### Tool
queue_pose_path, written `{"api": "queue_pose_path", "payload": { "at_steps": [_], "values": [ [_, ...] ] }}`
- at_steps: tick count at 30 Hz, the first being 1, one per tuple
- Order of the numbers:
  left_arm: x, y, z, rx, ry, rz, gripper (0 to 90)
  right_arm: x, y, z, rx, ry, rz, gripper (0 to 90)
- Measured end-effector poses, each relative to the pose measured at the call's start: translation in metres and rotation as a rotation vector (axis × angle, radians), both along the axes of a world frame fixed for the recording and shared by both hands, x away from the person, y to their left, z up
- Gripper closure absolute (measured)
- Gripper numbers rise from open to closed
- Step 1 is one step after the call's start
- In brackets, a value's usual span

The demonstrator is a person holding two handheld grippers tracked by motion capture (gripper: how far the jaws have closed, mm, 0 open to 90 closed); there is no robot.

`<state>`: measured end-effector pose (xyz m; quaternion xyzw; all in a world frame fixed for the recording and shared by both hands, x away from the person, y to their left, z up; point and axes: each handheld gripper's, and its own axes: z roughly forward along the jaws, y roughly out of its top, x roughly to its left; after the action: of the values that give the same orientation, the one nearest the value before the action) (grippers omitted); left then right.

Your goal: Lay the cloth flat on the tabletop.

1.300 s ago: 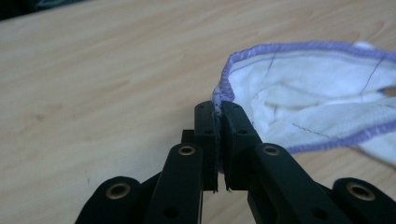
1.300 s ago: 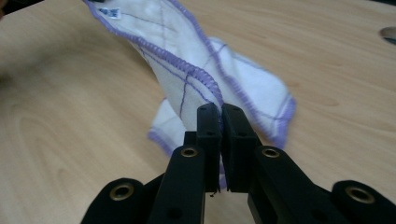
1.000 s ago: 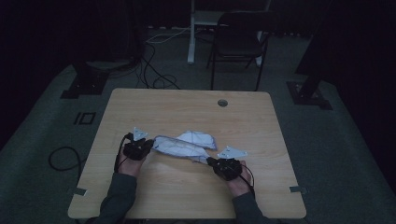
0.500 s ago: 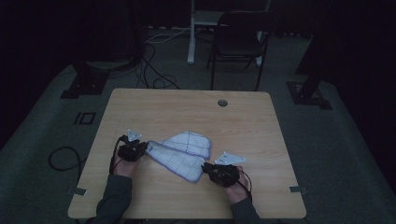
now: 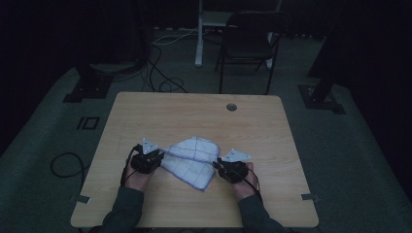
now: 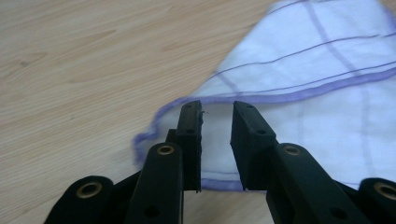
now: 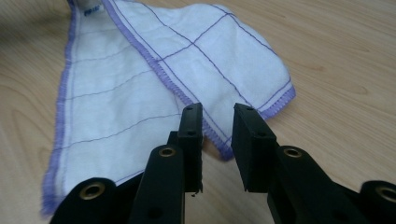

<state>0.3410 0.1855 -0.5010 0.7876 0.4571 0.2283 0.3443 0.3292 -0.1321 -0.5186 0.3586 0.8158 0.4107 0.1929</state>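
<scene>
Two tongs over one folded cloth [image 5: 192, 158] on the bench [image 5: 194, 111].
Left tongs [image 6: 215, 109] and right tongs [image 7: 217, 112] had just been opening, pads clear, cloth edge lying between each pair.

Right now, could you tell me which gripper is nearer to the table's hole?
Right. The right gripper lies almost straight toward the person from the hole; the left gripper lies farther off, leftward. Both jaws have just been opening, cloth loose between them.

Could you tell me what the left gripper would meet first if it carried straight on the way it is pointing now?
Most likely the white cloth: the left gripper, its jaws just opened with nothing gripped, already sits over the cloth's corner and points across it. Beyond lies bare table.
</scene>
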Motion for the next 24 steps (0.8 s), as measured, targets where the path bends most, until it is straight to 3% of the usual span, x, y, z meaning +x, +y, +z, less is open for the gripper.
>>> {"api": "queue_pose_path", "payload": {
  "at_steps": [6, 10, 17, 21, 24],
  "values": [
    [-0.017, -0.03, -0.002, -0.015, 0.007, -0.114, 73.7, 0.012, 0.005, -0.014, -0.041, 0.037, -0.004, 67.2],
    [-0.028, -0.052, -0.011, -0.062, 0.04, -0.193, 73.1, 0.017, 0.008, -0.019, -0.068, 0.035, -0.015, 63.5],
    [-0.043, -0.084, -0.025, -0.064, 0.065, -0.311, 69.7, 0.024, 0.015, -0.022, -0.114, 0.033, -0.007, 62.1],
    [-0.047, -0.097, -0.033, -0.048, 0.089, -0.353, 68.3, 0.028, 0.013, -0.025, -0.101, 0.055, -0.001, 66.3],
    [-0.051, -0.102, -0.04, -0.043, 0.098, -0.365, 70.3, 0.03, 0.013, -0.024, -0.107, 0.06, 0.007, 75.8]
  ]
}}
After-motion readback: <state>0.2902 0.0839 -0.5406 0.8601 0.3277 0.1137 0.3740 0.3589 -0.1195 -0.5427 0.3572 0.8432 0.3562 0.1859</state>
